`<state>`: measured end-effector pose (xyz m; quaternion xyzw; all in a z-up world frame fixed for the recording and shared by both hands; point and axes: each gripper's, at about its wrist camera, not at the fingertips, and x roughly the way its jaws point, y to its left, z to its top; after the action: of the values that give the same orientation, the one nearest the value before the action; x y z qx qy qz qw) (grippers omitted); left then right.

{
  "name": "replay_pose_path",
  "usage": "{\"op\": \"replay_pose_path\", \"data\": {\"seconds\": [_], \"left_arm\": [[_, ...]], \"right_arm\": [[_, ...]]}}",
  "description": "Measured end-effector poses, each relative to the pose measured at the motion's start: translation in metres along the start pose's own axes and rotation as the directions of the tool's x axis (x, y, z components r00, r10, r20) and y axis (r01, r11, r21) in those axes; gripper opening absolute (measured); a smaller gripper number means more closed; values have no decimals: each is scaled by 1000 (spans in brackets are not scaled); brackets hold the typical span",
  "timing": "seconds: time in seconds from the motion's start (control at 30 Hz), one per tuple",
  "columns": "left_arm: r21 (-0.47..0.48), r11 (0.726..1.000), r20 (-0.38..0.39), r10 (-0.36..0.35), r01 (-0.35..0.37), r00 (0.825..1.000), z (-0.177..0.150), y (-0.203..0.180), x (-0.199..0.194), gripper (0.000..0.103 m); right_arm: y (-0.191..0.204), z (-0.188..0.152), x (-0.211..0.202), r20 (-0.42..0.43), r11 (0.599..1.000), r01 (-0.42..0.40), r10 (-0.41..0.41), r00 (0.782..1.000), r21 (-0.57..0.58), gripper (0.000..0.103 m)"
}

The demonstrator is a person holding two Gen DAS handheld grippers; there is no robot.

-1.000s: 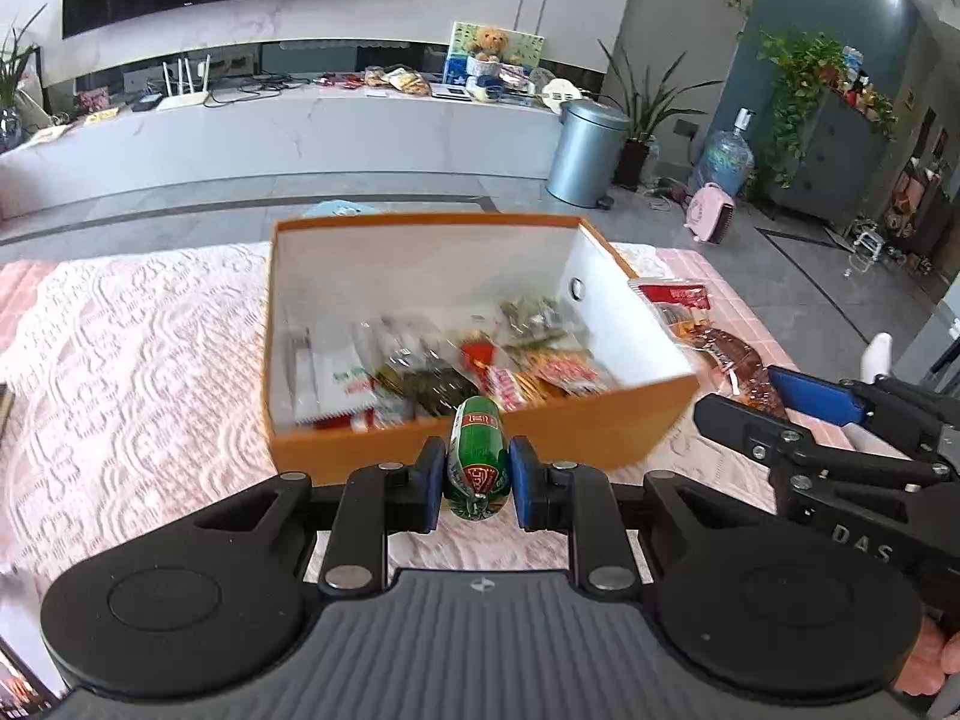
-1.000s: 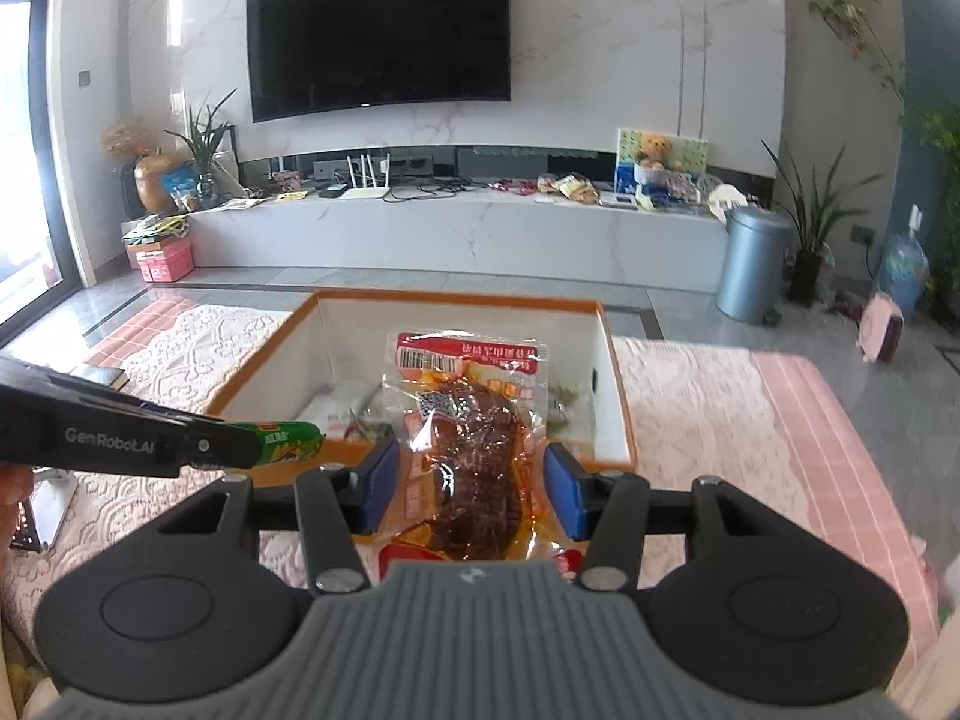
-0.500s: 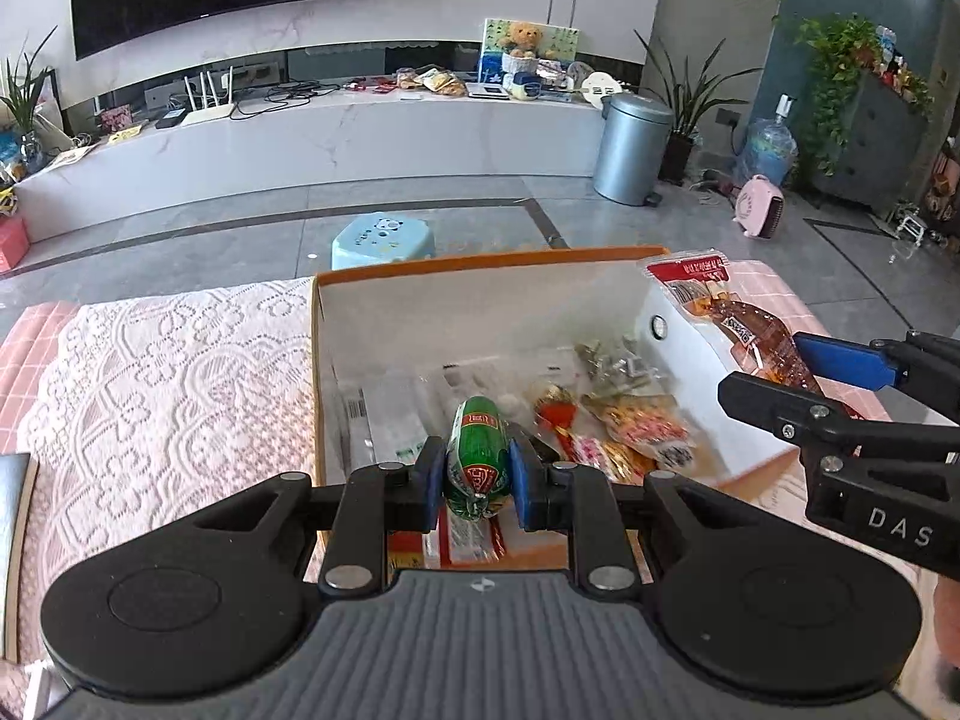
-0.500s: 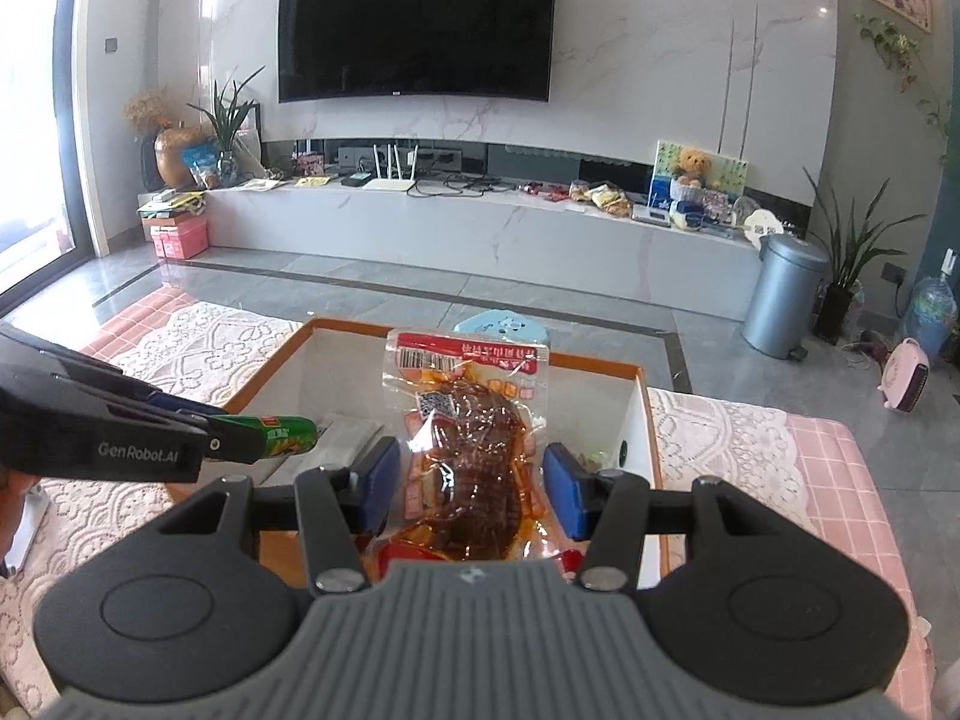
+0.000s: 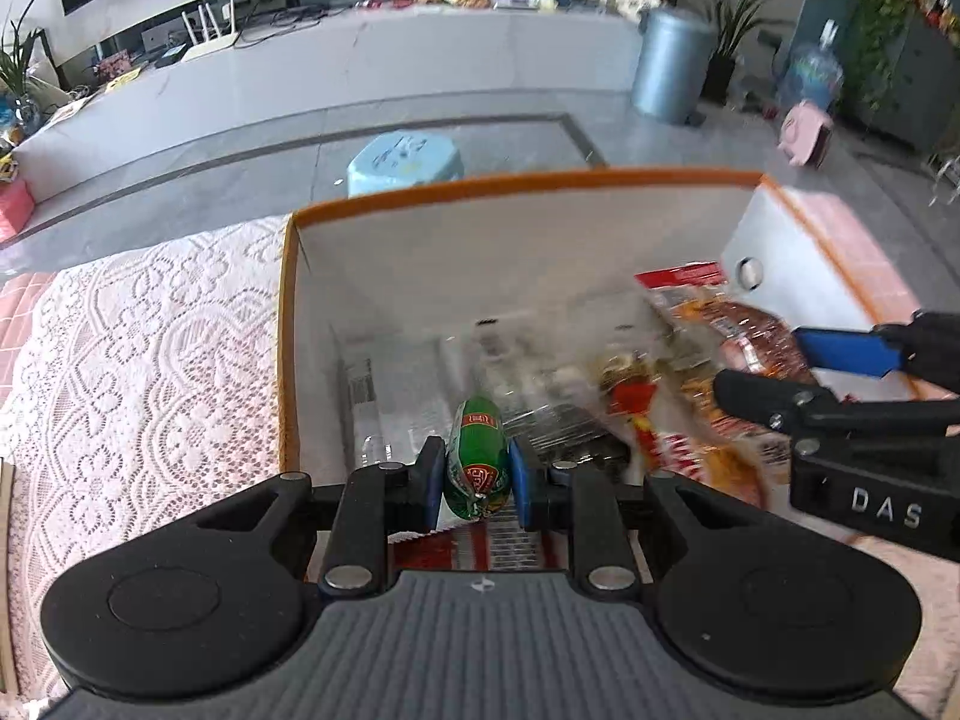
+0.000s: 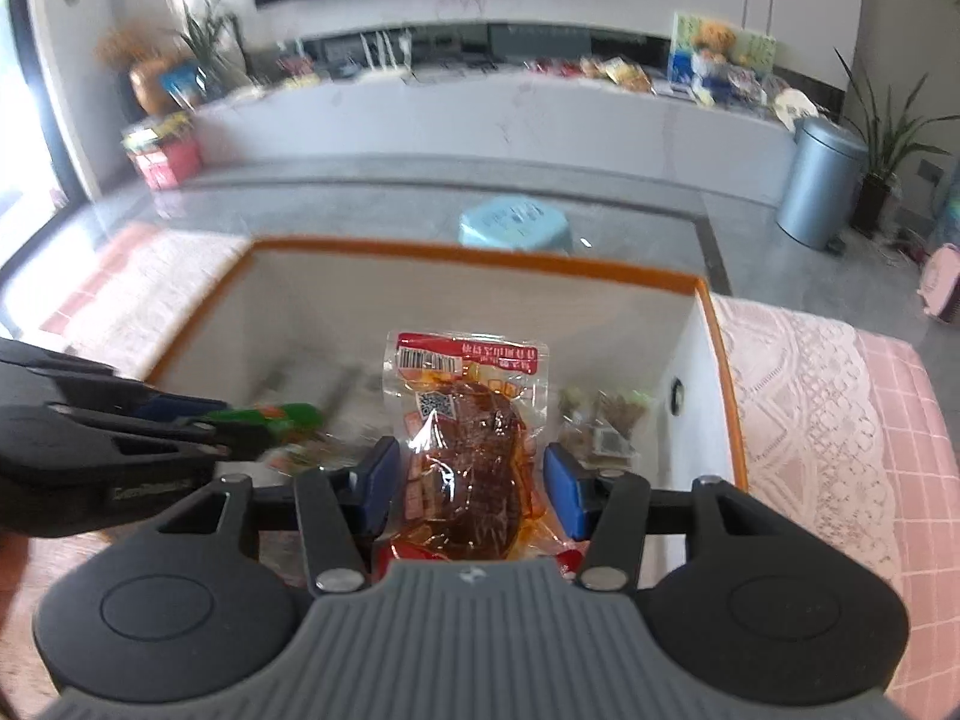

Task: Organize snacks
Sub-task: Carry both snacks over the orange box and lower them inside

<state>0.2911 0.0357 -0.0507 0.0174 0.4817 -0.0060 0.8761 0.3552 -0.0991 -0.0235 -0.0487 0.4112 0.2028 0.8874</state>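
Note:
An orange box with white inner walls (image 5: 288,324) (image 6: 717,324) stands on the lace-covered table and holds several snack packets (image 5: 630,402). My left gripper (image 5: 477,474) is shut on a green sausage snack (image 5: 477,456), held over the box's near left part; the snack also shows in the right wrist view (image 6: 288,417). My right gripper (image 6: 471,471) is shut on a clear packet of braised meat with a red top (image 6: 465,438), held over the box's right side. That packet shows in the left wrist view (image 5: 738,324) beside the right gripper (image 5: 834,360).
White lace cloth (image 5: 150,360) over a pink table surrounds the box. A light blue stool (image 5: 405,159) stands on the floor behind it. A grey bin (image 6: 822,180) and a long white TV counter (image 6: 480,114) lie further back.
Both grippers have moved forward and down over the box, each still holding its snack. The box's near wall has dropped out of view.

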Motion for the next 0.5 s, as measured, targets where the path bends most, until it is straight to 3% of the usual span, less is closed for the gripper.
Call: {"op": "replay_pose_path", "data": {"seconds": [0.2,0.5], "left_arm": [[24,999,-53,50,-48,997,0,-7,11,25],[50,996,-88,85,-81,992,0,-16,17,26]], "right_arm": [[-4,-2,33,-81,998,36,-40,996,-44,51],[-4,-10,45,-157,997,69,-75,985,-46,57]]}}
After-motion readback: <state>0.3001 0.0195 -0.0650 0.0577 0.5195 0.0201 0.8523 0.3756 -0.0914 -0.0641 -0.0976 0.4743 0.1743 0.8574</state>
